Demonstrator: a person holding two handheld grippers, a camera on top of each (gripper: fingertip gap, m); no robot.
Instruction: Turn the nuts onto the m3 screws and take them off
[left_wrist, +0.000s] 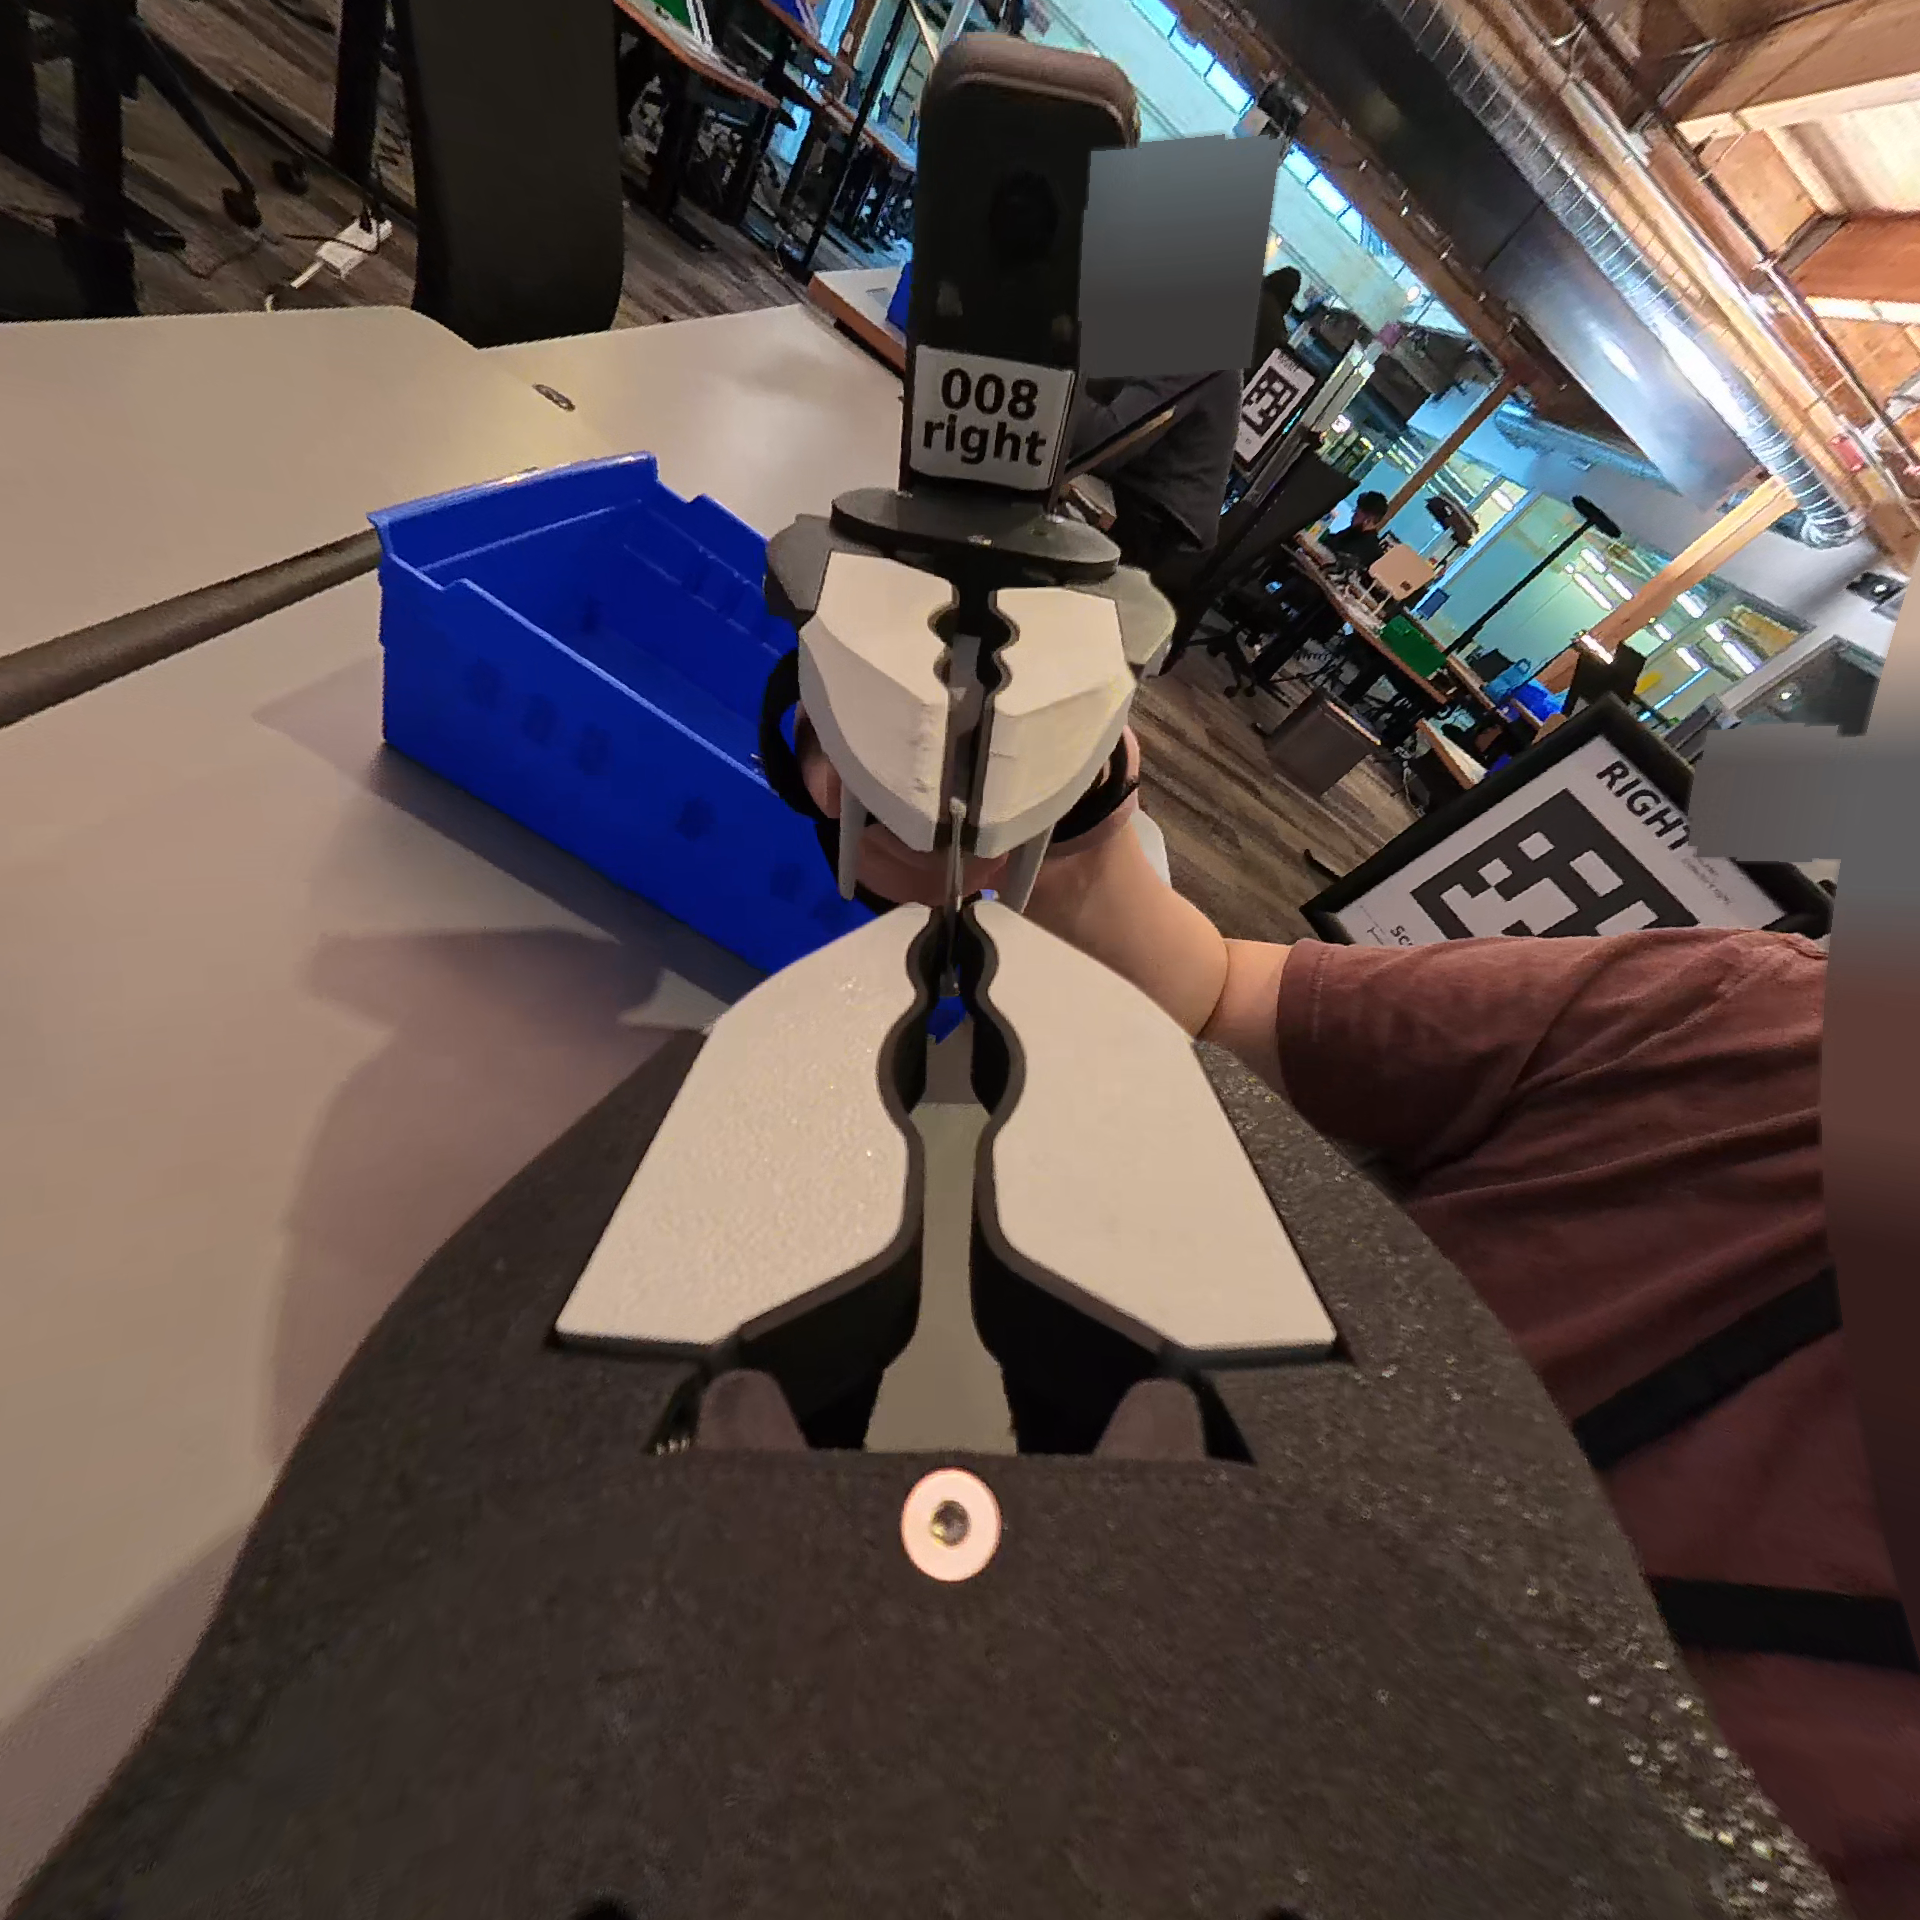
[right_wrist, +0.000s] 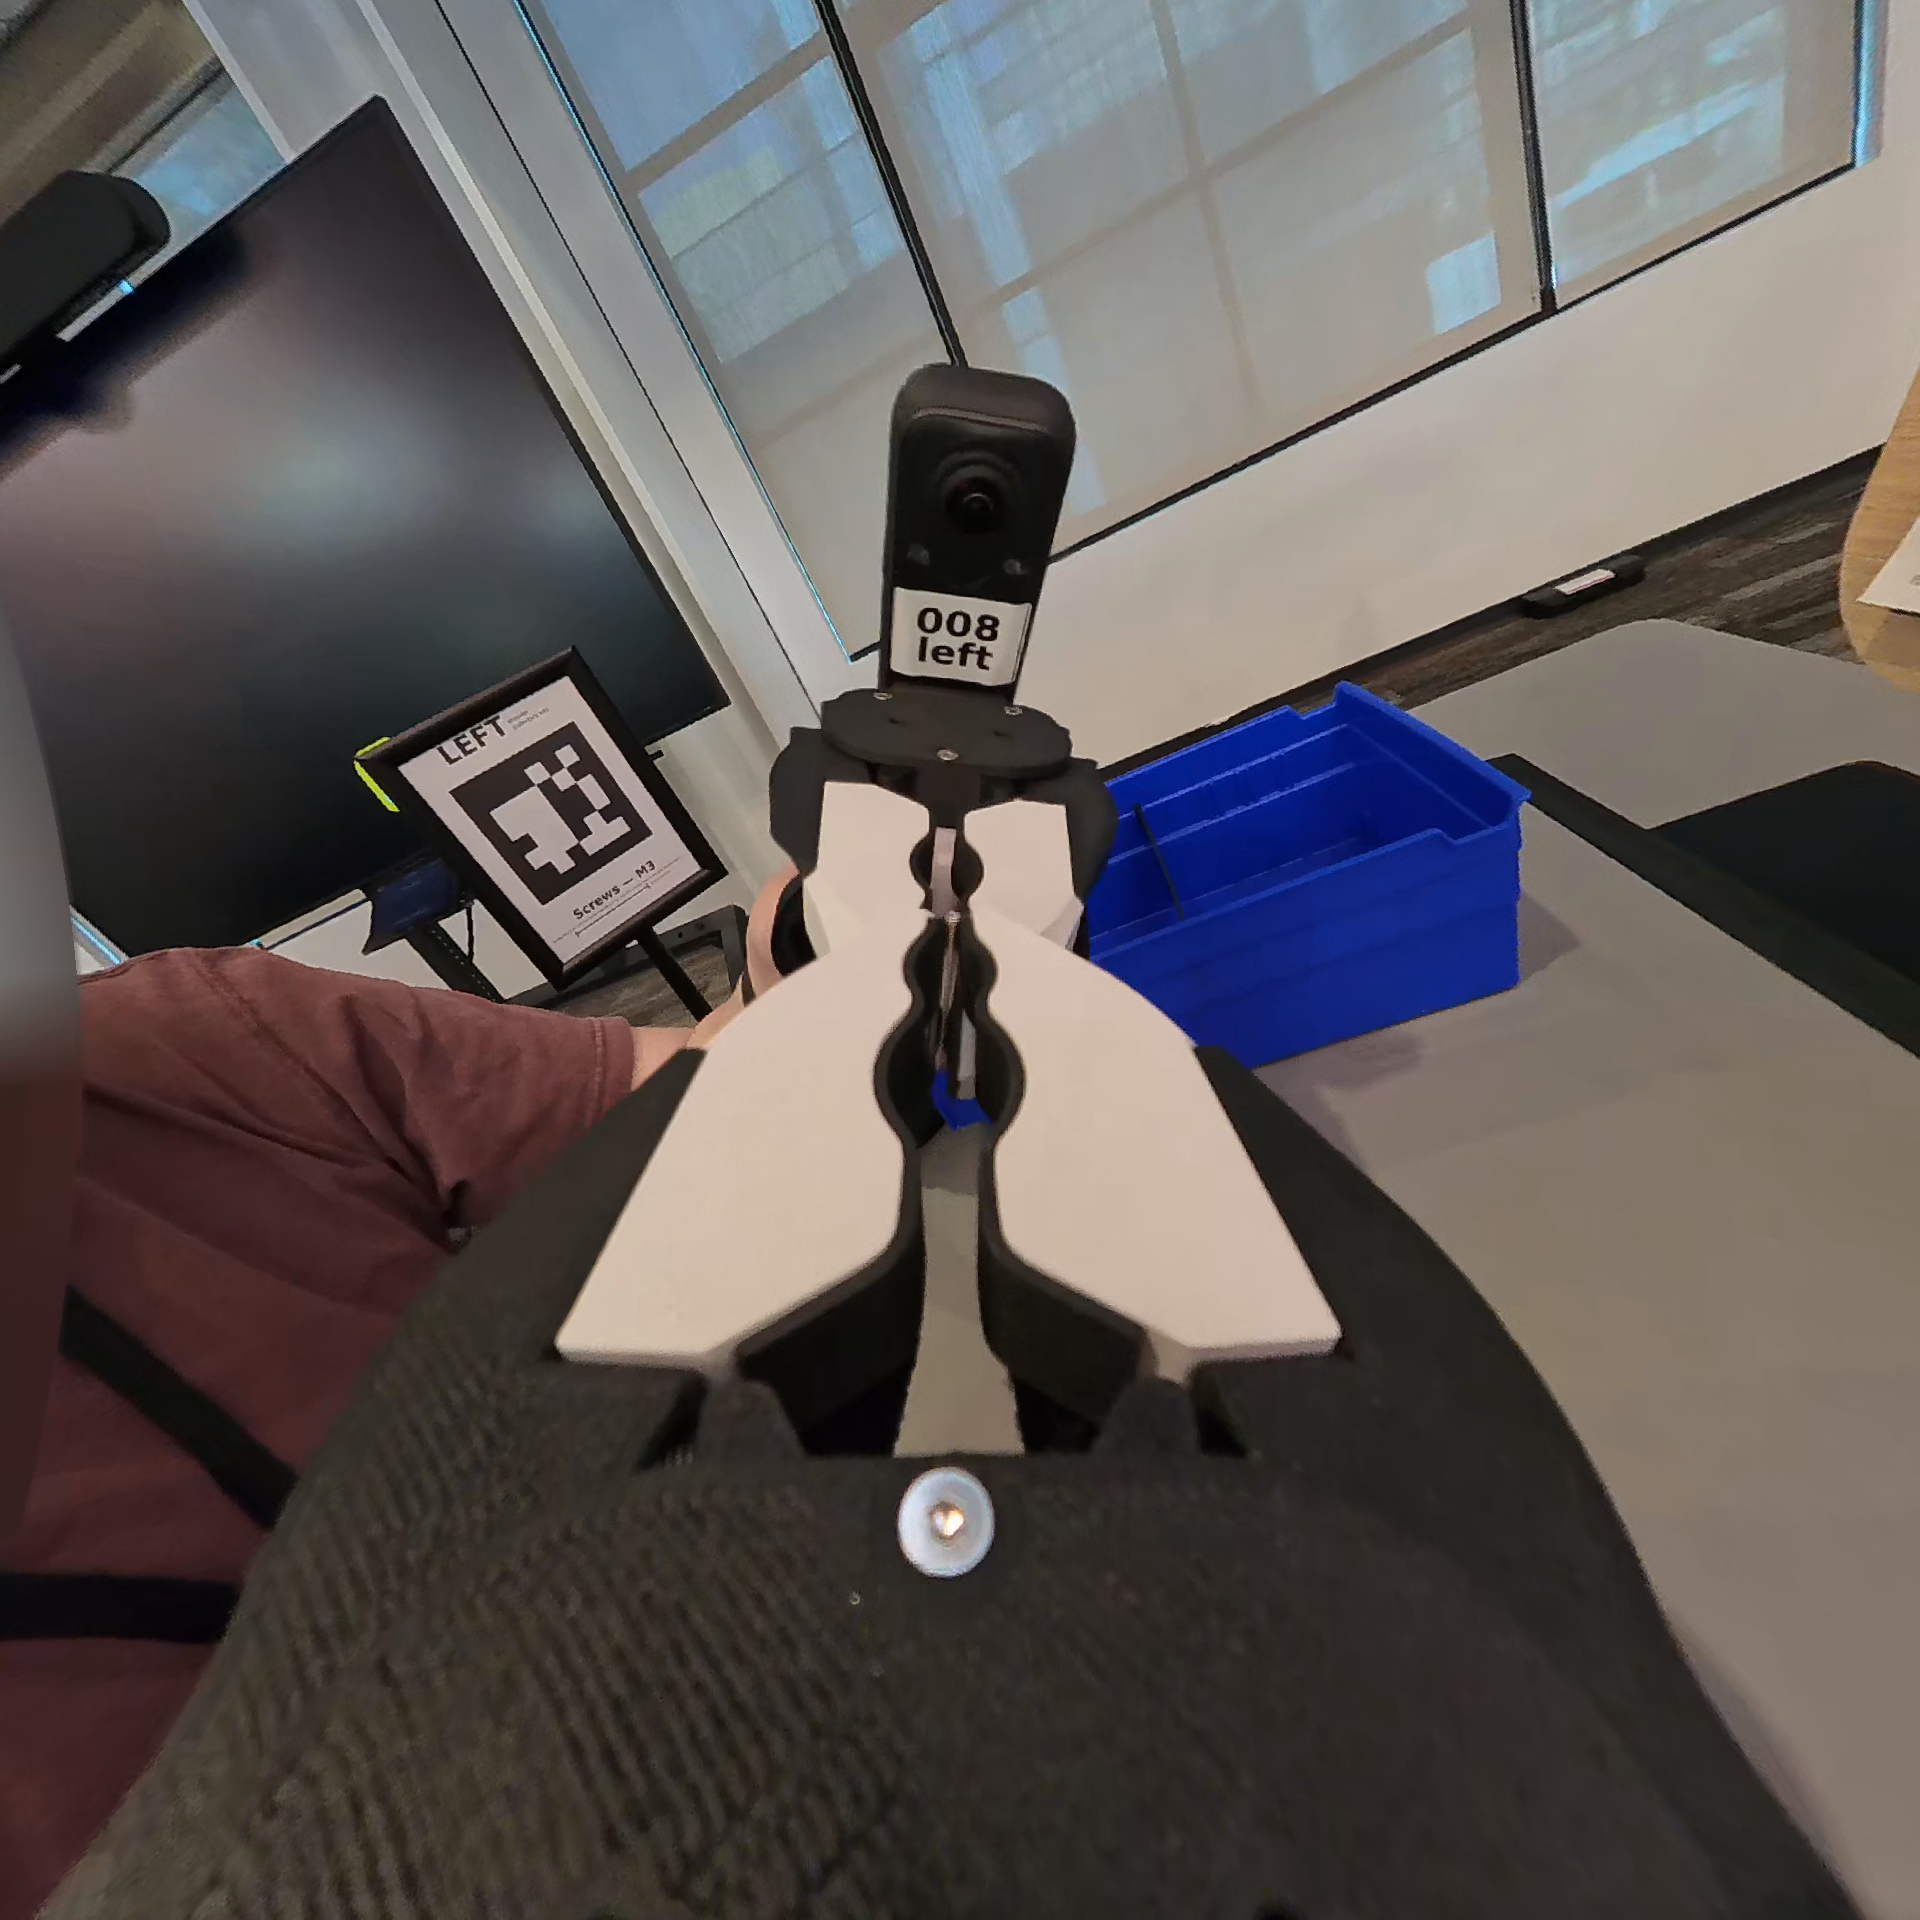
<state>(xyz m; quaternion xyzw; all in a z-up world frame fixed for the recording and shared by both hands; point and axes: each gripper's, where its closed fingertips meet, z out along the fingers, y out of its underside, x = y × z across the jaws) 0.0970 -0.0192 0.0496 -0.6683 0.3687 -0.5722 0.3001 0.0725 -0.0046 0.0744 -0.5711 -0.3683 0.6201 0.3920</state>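
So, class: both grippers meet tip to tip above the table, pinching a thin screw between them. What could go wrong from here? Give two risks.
The screw is very thin and pinched only at the fingertips of the left gripper and right gripper, so a slight twist may drop it.

It is held beside the blue bin, not over it, so anything dropped would probably land on the grey table and might roll away.

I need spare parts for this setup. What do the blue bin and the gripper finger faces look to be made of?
The blue bin looks like moulded plastic, glossy, with ribbed walls and slots. The left gripper fingers look like matte grey-white plastic, possibly 3D-printed given the grainy speckled surface; that is uncertain.
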